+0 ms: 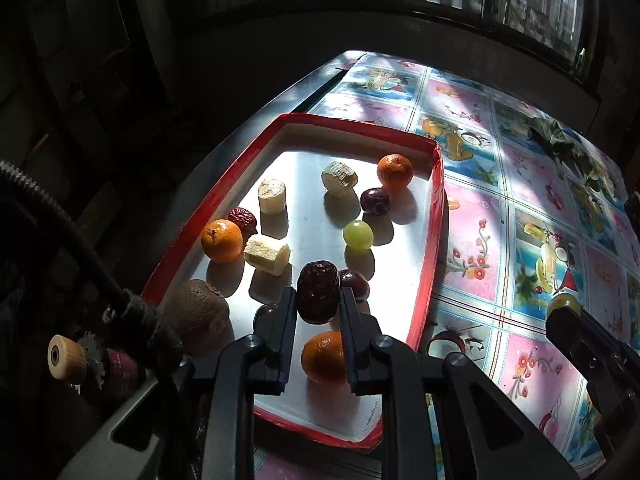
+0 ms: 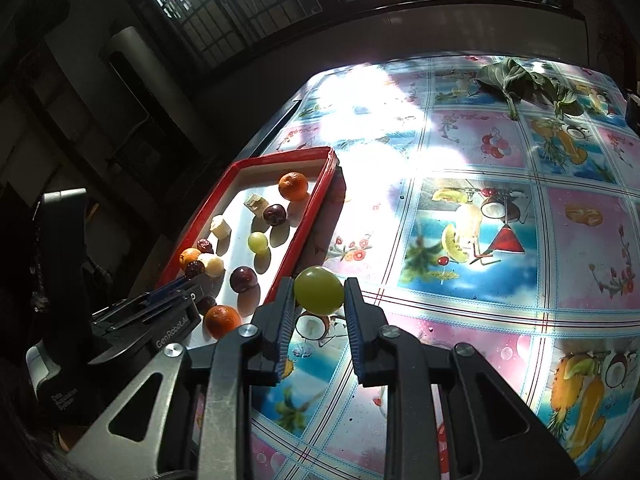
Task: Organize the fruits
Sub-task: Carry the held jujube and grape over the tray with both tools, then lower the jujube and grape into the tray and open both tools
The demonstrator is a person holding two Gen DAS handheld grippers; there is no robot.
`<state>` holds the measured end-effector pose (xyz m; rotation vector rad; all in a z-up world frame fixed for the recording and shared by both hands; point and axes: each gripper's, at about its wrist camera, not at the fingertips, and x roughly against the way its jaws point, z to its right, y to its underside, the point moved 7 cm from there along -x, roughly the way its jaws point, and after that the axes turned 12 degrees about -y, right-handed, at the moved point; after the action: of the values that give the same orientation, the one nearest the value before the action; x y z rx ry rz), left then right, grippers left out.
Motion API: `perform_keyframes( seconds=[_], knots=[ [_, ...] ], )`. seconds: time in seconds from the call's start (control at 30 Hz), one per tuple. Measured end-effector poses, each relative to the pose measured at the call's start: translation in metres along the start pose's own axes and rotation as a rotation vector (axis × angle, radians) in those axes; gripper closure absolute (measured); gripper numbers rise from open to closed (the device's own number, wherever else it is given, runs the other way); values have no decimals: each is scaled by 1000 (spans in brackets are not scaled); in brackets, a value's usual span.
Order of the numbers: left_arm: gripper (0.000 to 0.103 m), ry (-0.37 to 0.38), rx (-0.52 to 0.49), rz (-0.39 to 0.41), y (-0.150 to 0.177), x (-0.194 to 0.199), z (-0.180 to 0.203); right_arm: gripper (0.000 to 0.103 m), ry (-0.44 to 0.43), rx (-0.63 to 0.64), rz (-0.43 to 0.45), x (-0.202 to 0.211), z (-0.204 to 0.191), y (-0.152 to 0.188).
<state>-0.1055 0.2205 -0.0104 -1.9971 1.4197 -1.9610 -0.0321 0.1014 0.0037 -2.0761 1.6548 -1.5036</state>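
left gripper [image 1: 318, 300]: clamped on a dark red date [image 1: 318, 297], held above the red tray [image 1: 434, 216].
date axis: long axis runs roughly along the fingers, tip pointing away from the camera.
right gripper [image 2: 318, 292]: closed on a green grape [image 2: 319, 290], hanging over the tablecloth [image 2: 480, 240], just outside the tray's right wall.
key relation: tray lies to the left of the right gripper; the left gripper is already over it, hence nearer.
tray contents: oranges, cane pieces, second grape [image 1: 358, 234], dark plums.
judgement: placement spot undetermined.
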Motion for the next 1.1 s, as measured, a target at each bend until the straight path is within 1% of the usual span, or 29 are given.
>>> perform_keyframes(
  seconds=[0.2,0.37,0.43,0.67,0.77,0.83,1.0,1.1],
  knots=[
    [83,-5,21,-6,-7,-9,-14,76,-8,22,-12,-17,-9,-14],
    [83,10,52,-39,-18,-22,-27,76,-20,47,-24,-37,-21,-32],
    [83,23,69,-54,-23,-28,-33,76,-26,54,-35,-48,-25,-39],
    [83,32,133,-107,-48,-57,-53,76,-26,90,-84,-97,-38,-64],
    [84,59,153,-148,-58,-73,-54,76,-23,83,-101,-119,-38,-77],
    [84,66,158,-159,-65,-81,-52,76,-4,86,-96,-133,-36,-88],
    [83,67,166,-169,-78,-94,-43,76,40,82,-116,-163,-27,-111],
    [84,73,160,-165,-85,-100,-36,76,64,78,-144,-180,-17,-117]
  ],
)
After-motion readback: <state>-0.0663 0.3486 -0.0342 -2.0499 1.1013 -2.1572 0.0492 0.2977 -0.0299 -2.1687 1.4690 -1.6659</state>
